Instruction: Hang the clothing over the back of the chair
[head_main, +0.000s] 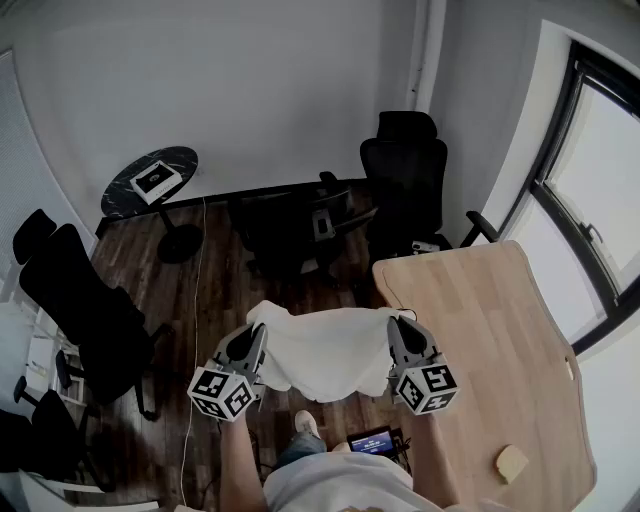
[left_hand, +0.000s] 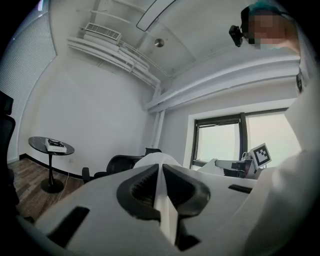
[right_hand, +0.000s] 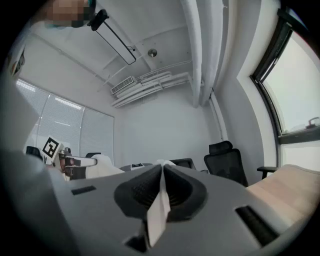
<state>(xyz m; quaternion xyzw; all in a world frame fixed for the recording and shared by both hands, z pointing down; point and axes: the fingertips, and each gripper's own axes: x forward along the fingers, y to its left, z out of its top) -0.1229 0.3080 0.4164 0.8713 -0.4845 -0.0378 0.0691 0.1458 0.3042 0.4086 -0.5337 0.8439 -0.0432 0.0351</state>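
The left gripper (head_main: 256, 338) is closed on one upper edge of the white clothing (head_main: 325, 352). In the left gripper view a thin fold of the cloth stands between the two dark pads (left_hand: 140, 191), and they press on it from both sides. The right gripper (head_main: 398, 328) is closed in the same way on the other upper edge. In the right gripper view the white fold comes out between its pads (right_hand: 182, 192).

Both grippers point level and are held apart from each other. The clothing is spread between them in the air, and its middle hangs down in a soft curve. It is above the dark wooden floor (head_main: 200, 300), just beside the left edge of the light wooden bench (head_main: 490, 320), and apart from the chairs.

Beyond the clothing stands a black office chair (head_main: 285, 235). A taller black chair (head_main: 405, 180) stands at the far end of the bench. A third black chair (head_main: 85, 305) is well apart at the left. On the near part of the bench lies a small yellow piece (head_main: 513, 462).
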